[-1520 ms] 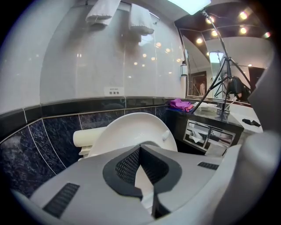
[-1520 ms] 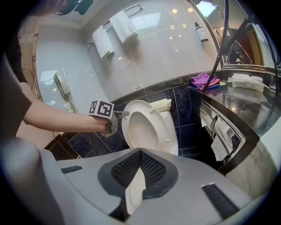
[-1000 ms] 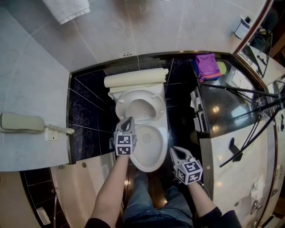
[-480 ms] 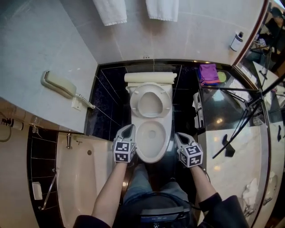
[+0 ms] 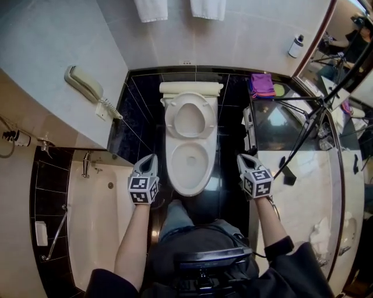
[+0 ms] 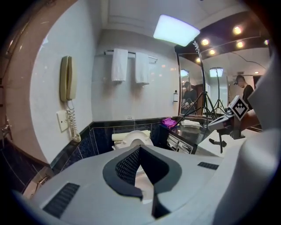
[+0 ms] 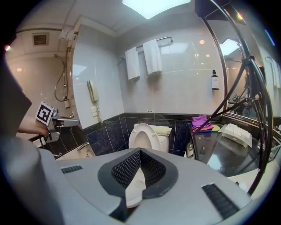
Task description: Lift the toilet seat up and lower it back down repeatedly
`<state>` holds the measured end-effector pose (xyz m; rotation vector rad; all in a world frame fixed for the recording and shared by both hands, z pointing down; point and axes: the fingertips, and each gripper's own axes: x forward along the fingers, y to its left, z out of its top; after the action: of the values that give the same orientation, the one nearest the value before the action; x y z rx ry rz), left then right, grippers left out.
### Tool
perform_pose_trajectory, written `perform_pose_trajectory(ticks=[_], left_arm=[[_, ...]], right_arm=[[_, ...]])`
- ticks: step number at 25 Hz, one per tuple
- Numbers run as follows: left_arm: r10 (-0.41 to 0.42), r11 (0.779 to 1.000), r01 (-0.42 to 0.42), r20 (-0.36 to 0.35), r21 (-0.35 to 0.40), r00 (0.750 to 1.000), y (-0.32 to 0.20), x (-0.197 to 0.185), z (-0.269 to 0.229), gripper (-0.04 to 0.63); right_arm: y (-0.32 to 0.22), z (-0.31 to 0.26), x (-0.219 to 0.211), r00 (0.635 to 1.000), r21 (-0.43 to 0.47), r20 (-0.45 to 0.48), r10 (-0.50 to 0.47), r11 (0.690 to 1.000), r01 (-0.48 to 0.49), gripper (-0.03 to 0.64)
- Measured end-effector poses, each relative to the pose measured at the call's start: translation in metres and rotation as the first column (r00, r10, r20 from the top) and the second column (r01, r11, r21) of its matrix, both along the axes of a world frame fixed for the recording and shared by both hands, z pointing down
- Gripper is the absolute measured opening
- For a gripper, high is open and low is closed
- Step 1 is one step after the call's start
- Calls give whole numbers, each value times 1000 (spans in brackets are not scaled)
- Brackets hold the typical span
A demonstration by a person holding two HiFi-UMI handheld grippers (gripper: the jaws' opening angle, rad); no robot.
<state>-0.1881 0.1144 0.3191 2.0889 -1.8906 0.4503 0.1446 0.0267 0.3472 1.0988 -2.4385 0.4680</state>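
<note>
The white toilet stands in the middle of the head view. Its seat (image 5: 189, 115) is raised against the tank, and the bowl (image 5: 189, 166) lies bare below it. My left gripper (image 5: 150, 158) hangs left of the bowl, apart from it, jaws closed together with nothing in them. My right gripper (image 5: 243, 158) hangs right of the bowl, also shut and empty. In the left gripper view the upright seat (image 6: 131, 139) shows beyond the left gripper (image 6: 139, 149). The right gripper view shows the seat (image 7: 144, 136) standing upright past the right gripper (image 7: 139, 152).
A wall phone (image 5: 84, 84) hangs at the left above a bathtub (image 5: 93, 215). At the right, a dark counter (image 5: 274, 131) carries a purple cloth (image 5: 262, 84), with tripod legs (image 5: 309, 122) over it. Towels (image 5: 151, 9) hang on the back wall. The person's legs stand before the bowl.
Both grippers have drawn back from the toilet and apart: the left came off the bowl's left rim and moved leftward. The seat stays raised. The head view now takes in more of the room.
</note>
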Motion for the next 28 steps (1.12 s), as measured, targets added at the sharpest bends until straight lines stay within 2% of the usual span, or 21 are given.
perform_pose_trajectory(ticks=[5,10,28], left_arm=[[-30,999,30,-19,18,999,30,-4,-11,0],[-12,1000,12,-21,18,1000,52,1,-13,0],[-6,1000,6,-2,24,1000,65,8,-11,0]], right_arm=[[18,-5,22,1000,11,-10,20,1000,-20,15],[36,-3,32,999,-3,7,38,999,-38,15],[59,13,21,1000,-43,17,13,999,-13,15]])
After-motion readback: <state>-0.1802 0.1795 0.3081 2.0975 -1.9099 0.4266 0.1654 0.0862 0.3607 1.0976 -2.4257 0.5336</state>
